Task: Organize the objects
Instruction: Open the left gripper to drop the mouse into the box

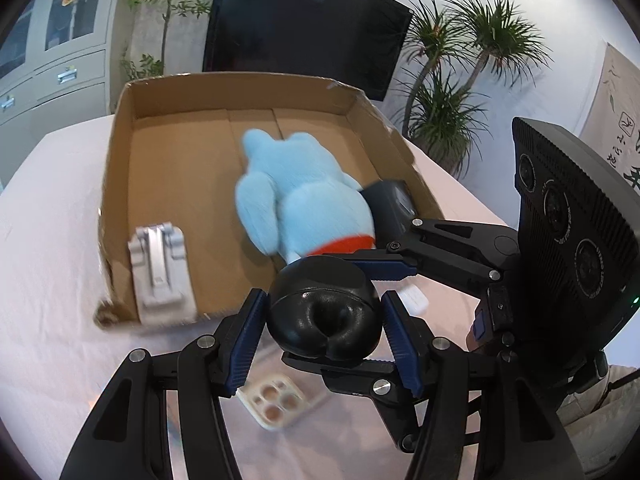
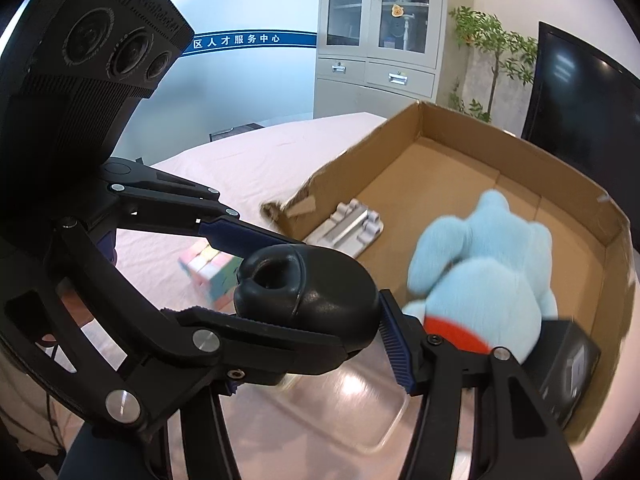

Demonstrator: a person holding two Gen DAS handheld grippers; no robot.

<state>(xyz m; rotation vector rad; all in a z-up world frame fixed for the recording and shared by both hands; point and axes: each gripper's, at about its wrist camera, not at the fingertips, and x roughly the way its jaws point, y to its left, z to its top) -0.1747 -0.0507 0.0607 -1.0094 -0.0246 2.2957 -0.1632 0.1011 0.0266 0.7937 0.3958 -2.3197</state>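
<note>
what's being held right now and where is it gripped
A black rounded earmuff-like pad, gripped by both grippers at once: the left gripper pinches its left and right sides, and the right gripper's fingers clamp it across the other way.

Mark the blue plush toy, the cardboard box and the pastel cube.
blue plush toy [image 1: 308, 196], left wrist view, on its back.
cardboard box [image 1: 240, 90], left wrist view, on the far wall.
pastel cube [image 2: 212, 276], right wrist view, on its near face.
</note>
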